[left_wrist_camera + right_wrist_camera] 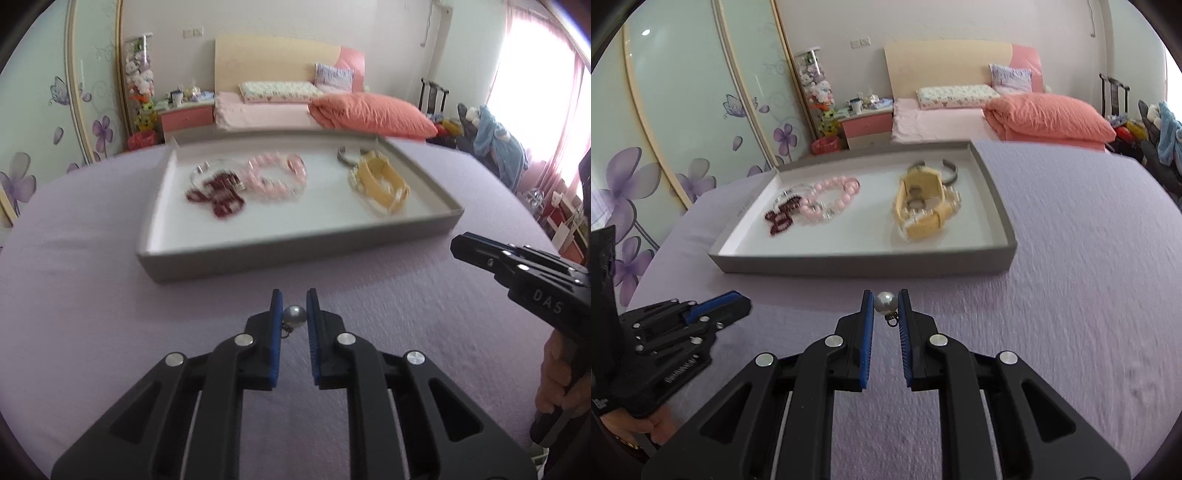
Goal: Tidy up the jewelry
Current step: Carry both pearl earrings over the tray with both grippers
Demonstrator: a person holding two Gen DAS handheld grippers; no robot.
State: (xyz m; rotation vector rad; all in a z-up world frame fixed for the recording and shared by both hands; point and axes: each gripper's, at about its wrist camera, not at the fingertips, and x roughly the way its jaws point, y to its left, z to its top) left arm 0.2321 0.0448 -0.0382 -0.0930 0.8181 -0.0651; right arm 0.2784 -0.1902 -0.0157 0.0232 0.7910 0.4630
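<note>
Left gripper (294, 308): clenched on a grey pearl earring (294, 315), just short of the tray.
Right gripper (885, 308): grasping a white pearl earring (885, 302).
Shallow grey cardboard tray (864, 260): you should release both pearls together on bare floor, clear of the yellow watch (923, 206).

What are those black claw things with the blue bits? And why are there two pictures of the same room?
They are grabbing tools a person holds, one in each hand. Each has a camera looking along its two fingers, so there are two pictures. In one, the left gripper pinches a grey pearl. In the other, the right gripper pinches a white pearl. Both pearls have a little metal loop. Ahead, on the purple cloth, sits a grey tray holding a pink bead bracelet, dark red beads and a yellow strap.
</note>
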